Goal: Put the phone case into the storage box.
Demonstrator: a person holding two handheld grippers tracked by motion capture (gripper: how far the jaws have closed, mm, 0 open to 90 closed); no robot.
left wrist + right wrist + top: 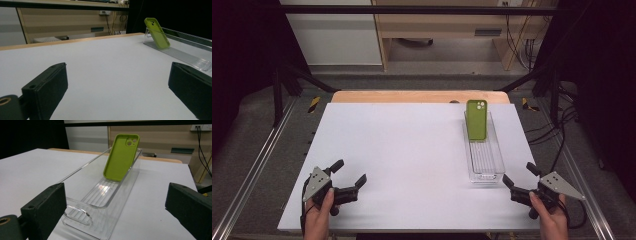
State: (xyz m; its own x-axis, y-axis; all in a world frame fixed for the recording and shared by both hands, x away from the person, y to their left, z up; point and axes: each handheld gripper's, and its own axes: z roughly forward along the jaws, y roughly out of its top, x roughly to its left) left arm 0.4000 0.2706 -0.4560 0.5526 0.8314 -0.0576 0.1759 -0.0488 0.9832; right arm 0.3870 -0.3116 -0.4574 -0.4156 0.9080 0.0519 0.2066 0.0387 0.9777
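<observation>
Both hand-held black two-jaw grippers rest at the white table's near edge, the left gripper at seven o'clock and the right gripper at five, jaws spread wide and holding nothing. At two o'clock, a lime-green silicone phone case leans tilted against the far end of a long clear plastic tray.

Tray's near end cut off

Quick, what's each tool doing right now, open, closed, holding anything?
Left tool: open, holding nothing, over the bare white table.
Right tool: open, holding nothing, just short of the clear tray with the green phone case.
</observation>
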